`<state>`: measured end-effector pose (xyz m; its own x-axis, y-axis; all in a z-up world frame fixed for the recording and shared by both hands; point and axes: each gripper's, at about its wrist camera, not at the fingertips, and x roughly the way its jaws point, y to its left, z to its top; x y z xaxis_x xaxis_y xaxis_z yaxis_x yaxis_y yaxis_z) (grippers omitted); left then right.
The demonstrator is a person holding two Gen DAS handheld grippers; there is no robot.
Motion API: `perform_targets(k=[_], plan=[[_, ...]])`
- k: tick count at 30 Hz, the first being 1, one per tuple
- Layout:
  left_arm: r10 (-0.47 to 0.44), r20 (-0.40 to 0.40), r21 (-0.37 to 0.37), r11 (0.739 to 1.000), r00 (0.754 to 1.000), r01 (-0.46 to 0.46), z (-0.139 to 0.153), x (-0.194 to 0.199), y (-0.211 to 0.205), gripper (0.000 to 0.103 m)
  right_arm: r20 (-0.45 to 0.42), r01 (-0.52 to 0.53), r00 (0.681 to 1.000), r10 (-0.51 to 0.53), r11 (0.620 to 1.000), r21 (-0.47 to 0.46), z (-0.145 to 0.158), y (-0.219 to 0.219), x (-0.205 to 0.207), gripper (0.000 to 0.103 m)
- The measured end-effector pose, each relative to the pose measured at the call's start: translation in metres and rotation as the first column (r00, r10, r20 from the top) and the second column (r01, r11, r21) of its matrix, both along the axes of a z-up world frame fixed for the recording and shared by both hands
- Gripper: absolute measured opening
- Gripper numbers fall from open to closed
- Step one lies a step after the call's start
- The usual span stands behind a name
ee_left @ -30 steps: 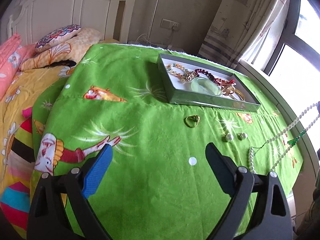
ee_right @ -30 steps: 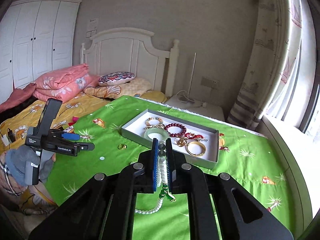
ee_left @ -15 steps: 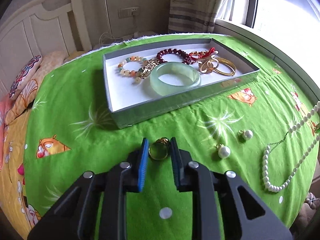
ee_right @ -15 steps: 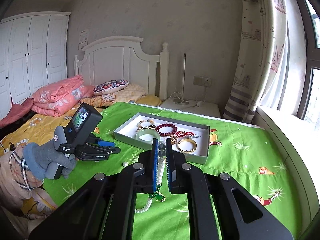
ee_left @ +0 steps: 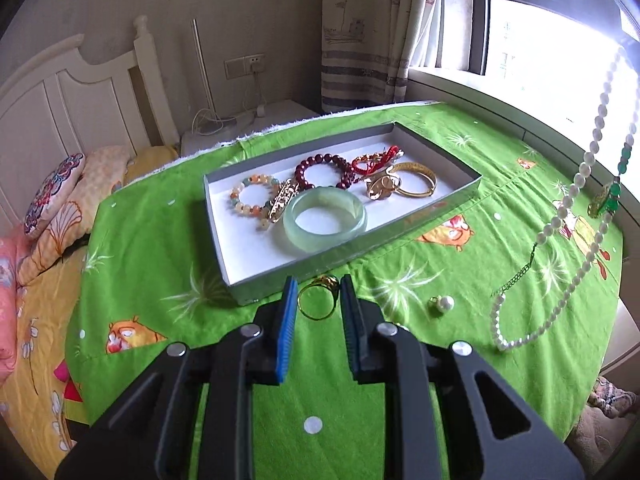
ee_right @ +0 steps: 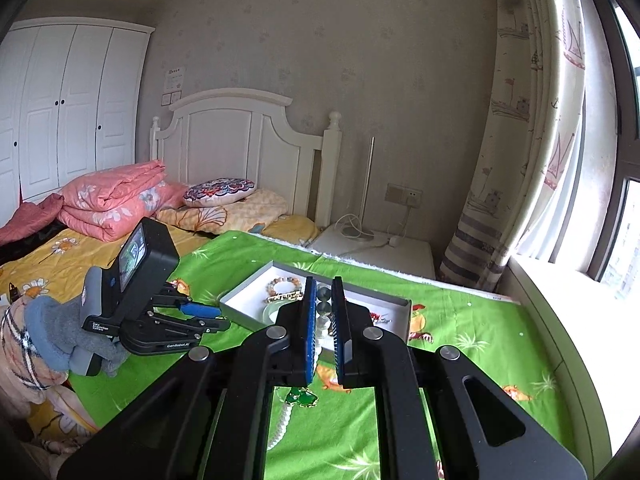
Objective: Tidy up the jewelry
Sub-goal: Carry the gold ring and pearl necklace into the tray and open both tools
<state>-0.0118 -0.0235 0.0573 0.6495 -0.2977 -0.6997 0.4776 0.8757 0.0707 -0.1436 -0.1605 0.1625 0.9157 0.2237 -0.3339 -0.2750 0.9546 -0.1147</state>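
Observation:
A gold ring (ee_left: 318,300) sits between the pads of my left gripper (ee_left: 318,286), which is shut on it just in front of the grey jewelry box (ee_left: 404,224). The box holds a jade bangle (ee_left: 325,224), bead bracelets and gold bangles. My right gripper (ee_right: 321,294) is shut on a pearl necklace (ee_right: 322,314) with a green pendant (ee_right: 304,398) dangling under it. In the left wrist view the pearl necklace (ee_left: 576,188) hangs at the right, its lower loop down near the green cloth (ee_left: 168,248). The left gripper (ee_right: 200,314) shows in the right wrist view, held by a gloved hand (ee_right: 52,328).
A pearl earring (ee_left: 442,304) lies on the cloth right of the ring. The cloth covers a bed with pillows (ee_right: 218,192) and a folded pink quilt (ee_right: 112,204) at the left. A white nightstand (ee_right: 380,248) and a window ledge (ee_right: 560,292) lie beyond.
My left gripper went from wide open to shut on the gold ring and moved closer to the box. My right gripper rose, lifting the pearl necklace higher off the cloth.

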Motion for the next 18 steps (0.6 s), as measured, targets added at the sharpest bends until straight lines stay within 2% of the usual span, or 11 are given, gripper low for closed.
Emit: perform_targets(k=[4,10,18], plan=[[-0.003,0.017,0.012,1.000,1.000,0.002,0.012,0.011,-0.005,0.021,0.037,0.001,0.999,0.000,1.000,-0.021,0.019,0.004,0.012,0.009],[0.016,-0.005,-0.018,1.000,1.000,-0.016,0.019,0.039,-0.005,0.021,0.081,0.031,0.996,-0.026,0.998,-0.060,0.045,0.006,0.042,0.009],[0.072,-0.055,-0.049,0.996,0.996,-0.074,0.010,0.078,0.000,0.021,0.021,0.051,0.998,-0.051,0.998,-0.026,0.054,0.000,0.112,0.009]])
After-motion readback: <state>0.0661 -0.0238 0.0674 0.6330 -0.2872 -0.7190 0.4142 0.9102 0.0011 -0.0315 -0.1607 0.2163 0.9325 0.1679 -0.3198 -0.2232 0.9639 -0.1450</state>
